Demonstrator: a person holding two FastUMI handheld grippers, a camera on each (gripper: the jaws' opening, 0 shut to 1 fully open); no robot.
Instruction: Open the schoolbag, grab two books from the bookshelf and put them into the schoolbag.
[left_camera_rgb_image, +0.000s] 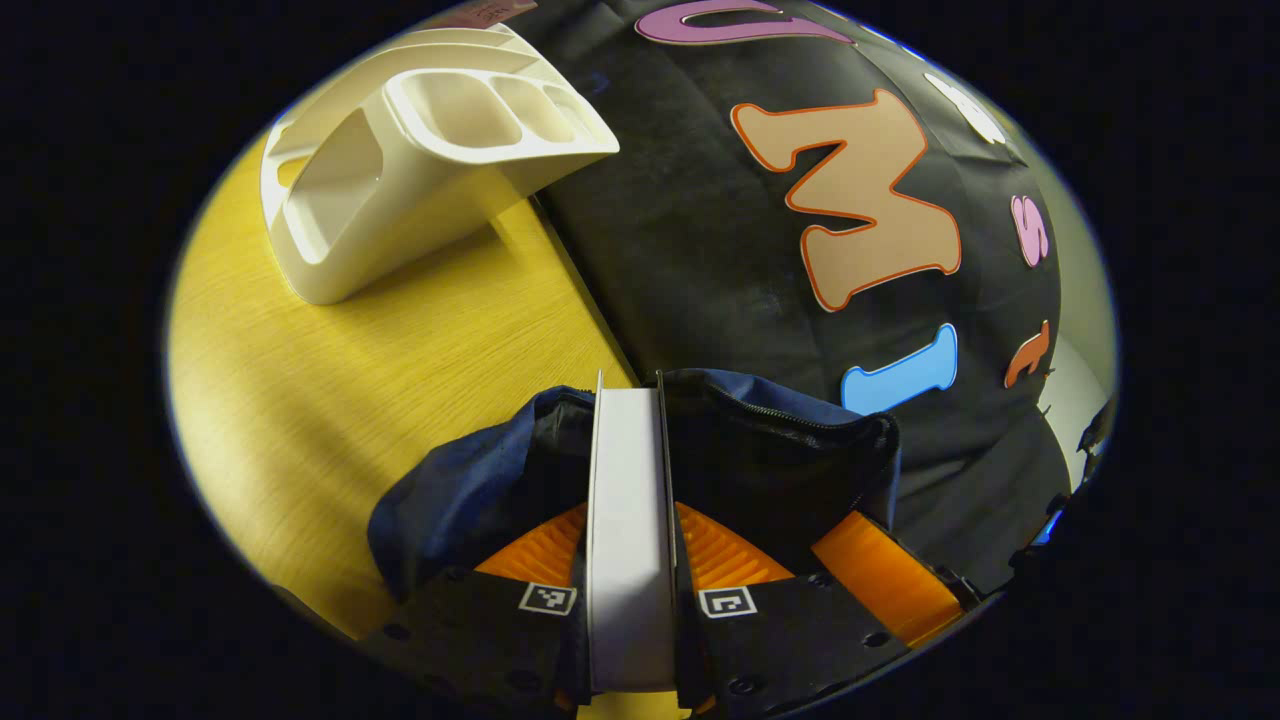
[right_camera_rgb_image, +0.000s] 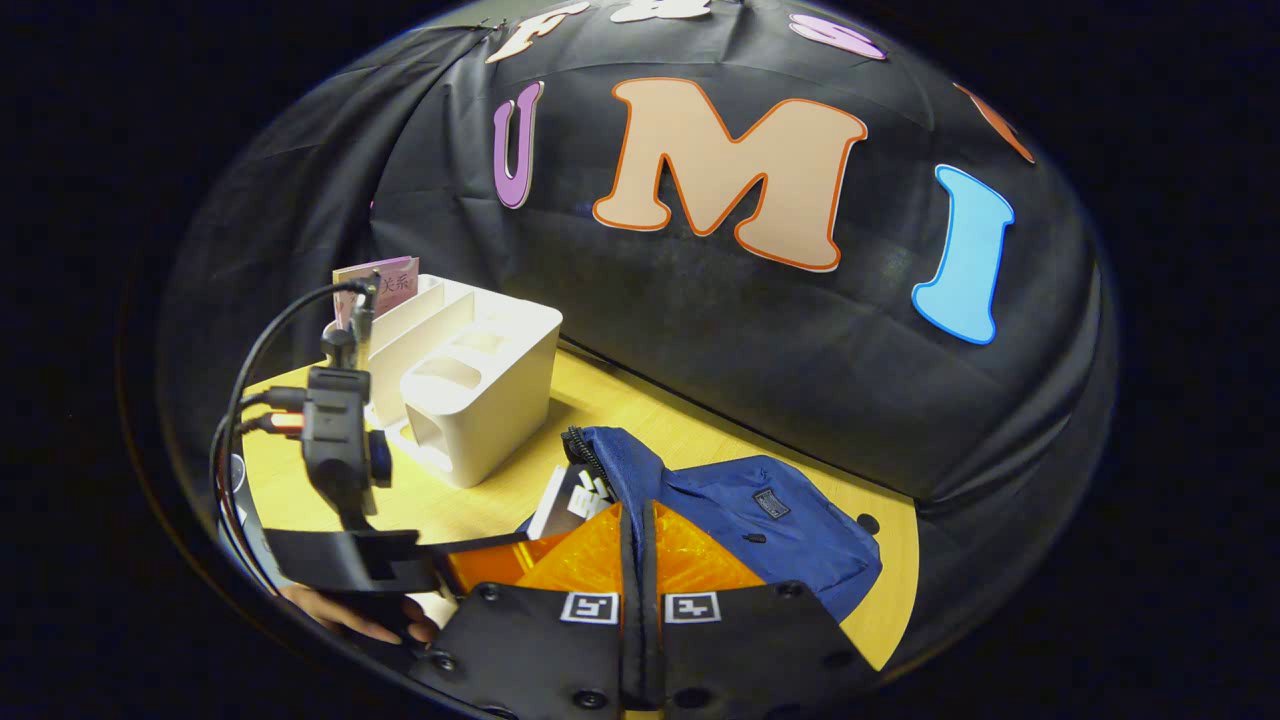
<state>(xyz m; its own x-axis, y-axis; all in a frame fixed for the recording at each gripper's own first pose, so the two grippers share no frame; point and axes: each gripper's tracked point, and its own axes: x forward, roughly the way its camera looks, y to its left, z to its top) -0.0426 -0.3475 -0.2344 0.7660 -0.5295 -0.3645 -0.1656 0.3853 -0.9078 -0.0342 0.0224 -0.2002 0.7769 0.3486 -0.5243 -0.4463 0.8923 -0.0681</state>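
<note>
Bag: the blue schoolbag (left_camera_rgb_image: 470, 480) lies on the yellow worktop (left_camera_rgb_image: 330, 380) just beside the booth's wall, zip undone and mouth gaping, dark inside.
Book: a white book (left_camera_rgb_image: 628, 520) stands edge-on in the left claw (left_camera_rgb_image: 630, 560), long axis running straight ahead from the claw into the bag's mouth, its far end right at the opening.
Left claw: both orange fingers (left_camera_rgb_image: 535, 550) press the book's covers, clamped on it.
Right claw: the right claw (right_camera_rgb_image: 637, 560) has its fingers drawn together on the bag's blue edge; how firm that pinch is, hard to call.
Shelf: the white bookshelf (right_camera_rgb_image: 480, 390) sits at the far corner of the worktop, well apart from the bag; a pink book (right_camera_rgb_image: 385, 285) stands in its back slot, front pockets bare.
Hidden: the book's near end is cut off below the fingers; the bag's depths are too dark to read; a hand (right_camera_rgb_image: 345, 615) under the left device is only partly seen.
</note>
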